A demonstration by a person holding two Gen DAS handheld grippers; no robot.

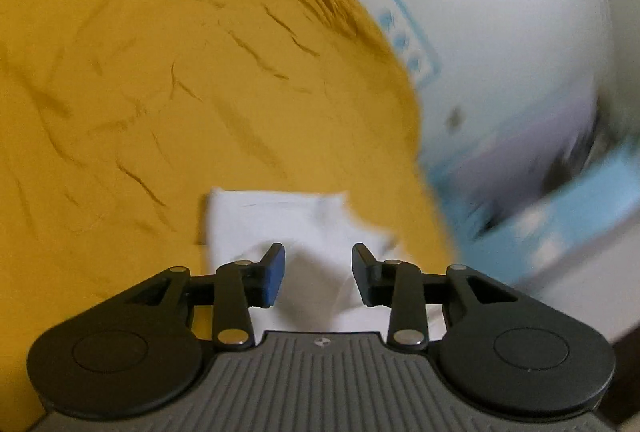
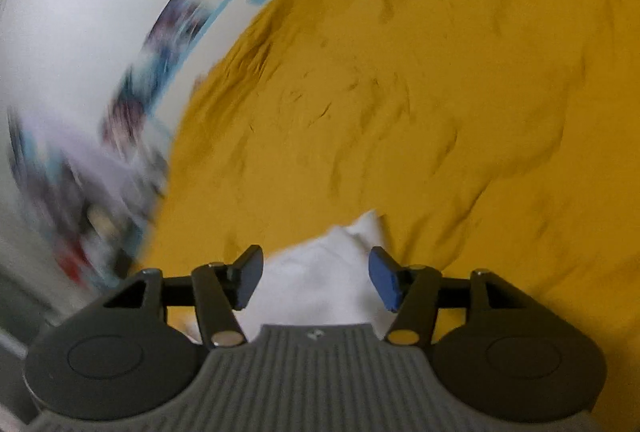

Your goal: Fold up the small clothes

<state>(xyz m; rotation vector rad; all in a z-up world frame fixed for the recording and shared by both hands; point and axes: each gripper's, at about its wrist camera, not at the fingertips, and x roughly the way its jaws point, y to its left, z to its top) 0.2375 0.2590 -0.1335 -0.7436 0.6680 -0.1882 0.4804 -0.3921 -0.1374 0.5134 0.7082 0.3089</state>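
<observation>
A small white garment [image 1: 276, 222] lies on a mustard-yellow cloth [image 1: 160, 72]. In the left wrist view my left gripper [image 1: 318, 278] is open just over its near part, with the white fabric showing between the blue-padded fingers [image 1: 274, 280]. In the right wrist view the same white garment [image 2: 320, 280] lies bunched between the open fingers of my right gripper [image 2: 316, 282], with one corner [image 2: 370, 222] sticking up beyond the tips. Neither gripper visibly pinches the fabric. Both views are motion-blurred at the sides.
The yellow cloth [image 2: 400, 92] is wrinkled and covers most of the surface. Its edge runs beside a white and light-blue patterned surface [image 1: 500, 32], which also shows blurred in the right wrist view [image 2: 100, 52].
</observation>
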